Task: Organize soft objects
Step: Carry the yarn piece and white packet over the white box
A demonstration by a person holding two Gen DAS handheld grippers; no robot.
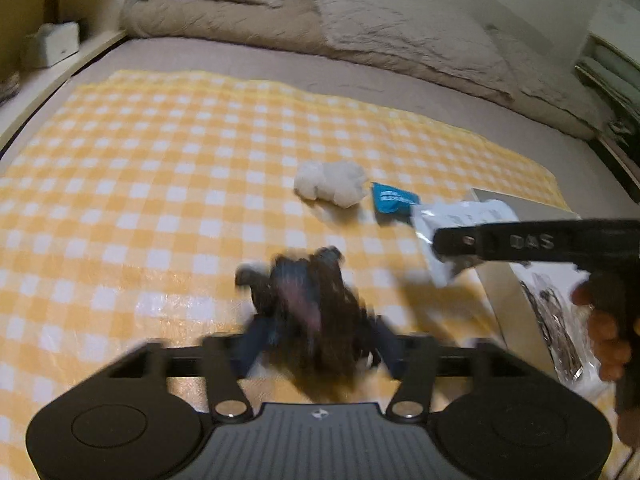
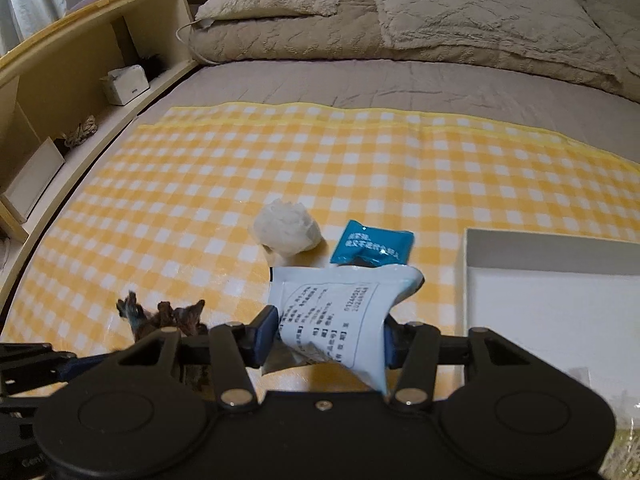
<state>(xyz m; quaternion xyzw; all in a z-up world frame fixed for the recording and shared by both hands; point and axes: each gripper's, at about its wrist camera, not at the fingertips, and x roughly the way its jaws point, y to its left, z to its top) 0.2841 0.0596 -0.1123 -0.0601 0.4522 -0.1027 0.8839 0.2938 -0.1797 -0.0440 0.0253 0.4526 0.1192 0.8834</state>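
My left gripper (image 1: 316, 320) is shut on a dark brown fuzzy scrunchie (image 1: 316, 300), blurred, just above the yellow checked cloth (image 1: 160, 184). It also shows in the right wrist view (image 2: 164, 316). My right gripper (image 2: 330, 332) is shut on a pale blue printed packet (image 2: 340, 312), held above the cloth beside the white box (image 2: 552, 308). From the left wrist view the right gripper (image 1: 440, 240) holds that packet (image 1: 452, 220) over the box edge (image 1: 504, 296). A white cotton wad (image 1: 330, 186) (image 2: 286, 228) and a small teal sachet (image 1: 392, 198) (image 2: 372, 246) lie on the cloth.
The cloth lies on a grey bed (image 2: 360, 80) with beige pillows and a duvet (image 2: 440, 20) at the back. A wooden shelf (image 2: 80, 60) with a tissue box (image 2: 124, 84) runs along the left. A clear bag with dark items (image 1: 556, 320) lies in the box.
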